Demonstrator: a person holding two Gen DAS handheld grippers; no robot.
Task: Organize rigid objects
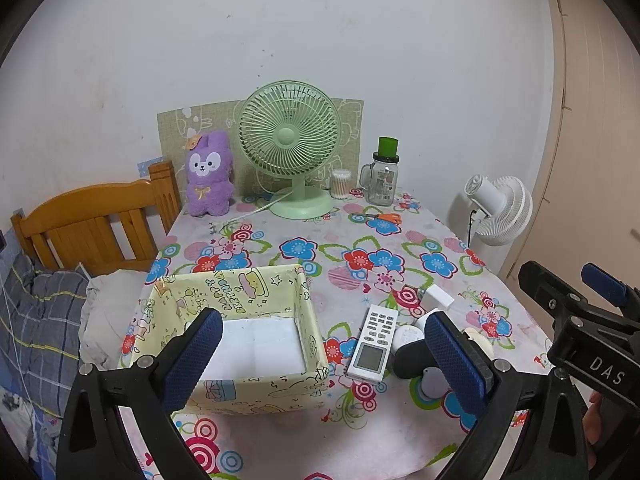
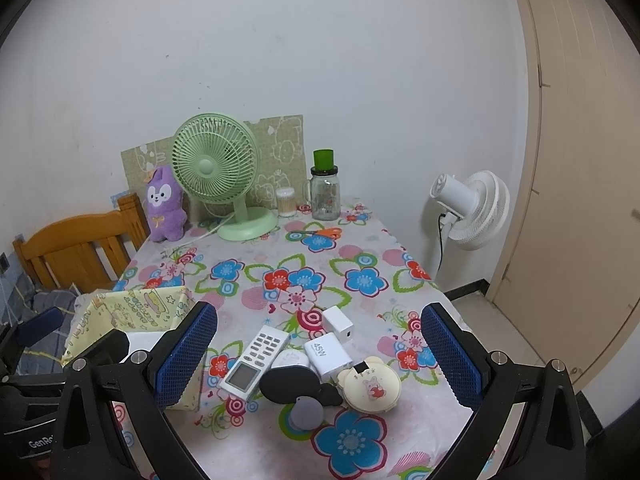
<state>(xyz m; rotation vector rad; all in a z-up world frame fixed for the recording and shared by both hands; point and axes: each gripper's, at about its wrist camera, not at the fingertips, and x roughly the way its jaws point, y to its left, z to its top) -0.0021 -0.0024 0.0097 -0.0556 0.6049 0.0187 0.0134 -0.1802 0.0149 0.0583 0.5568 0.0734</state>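
Both my grippers hover above near edge of counter, holding nothing. Left gripper jaws spread wide over yellow box, box empty. Right gripper jaws wide apart too. Rigid objects clustered right of box: remote, two white chargers, black case, round cream compact, grey disc. None boxed yet.

Soft, even room light falls from overhead, slightly cool, so shadows on the tablecloth are faint. No glare. Both views bend hard at the edges, corners black, the door bowed, focus mostly sharp.
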